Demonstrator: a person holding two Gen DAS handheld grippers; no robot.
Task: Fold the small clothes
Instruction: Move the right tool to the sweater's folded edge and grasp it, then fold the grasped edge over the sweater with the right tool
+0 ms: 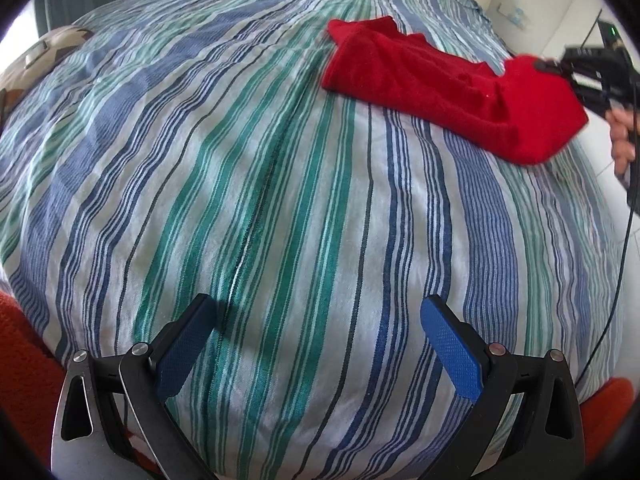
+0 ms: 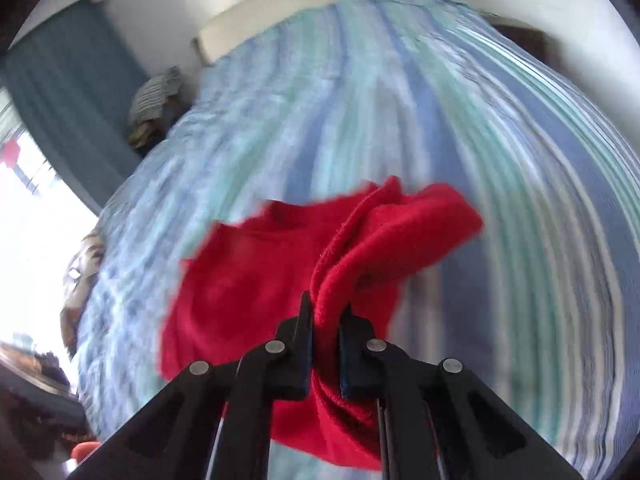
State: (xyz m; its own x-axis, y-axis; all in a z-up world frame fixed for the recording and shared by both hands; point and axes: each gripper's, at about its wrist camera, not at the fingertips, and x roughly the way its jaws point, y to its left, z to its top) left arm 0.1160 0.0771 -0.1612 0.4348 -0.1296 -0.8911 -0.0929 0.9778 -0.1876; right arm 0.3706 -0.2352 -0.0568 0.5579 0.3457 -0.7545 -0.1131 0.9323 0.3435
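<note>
L gripper (image 1: 316, 344) hangs at 6 o'clock over the striped bedsheet (image 1: 248, 200), jaws wide apart, nothing in them. Red garment (image 1: 440, 80) lies up at 2 o'clock on the sheet. R gripper (image 2: 326, 320) is pinched on a bunched edge of it. Risk: thick wad slips out, or the drag rumples the fold, w/ L not pinning.

It was a home bedroom: a bed (image 1: 260, 200) under a blue-and-green striped cover filled the room, with a pale headboard (image 2: 320, 12), a teal curtain (image 2: 68, 92) and a bright window (image 2: 28, 216) beside it.
</note>
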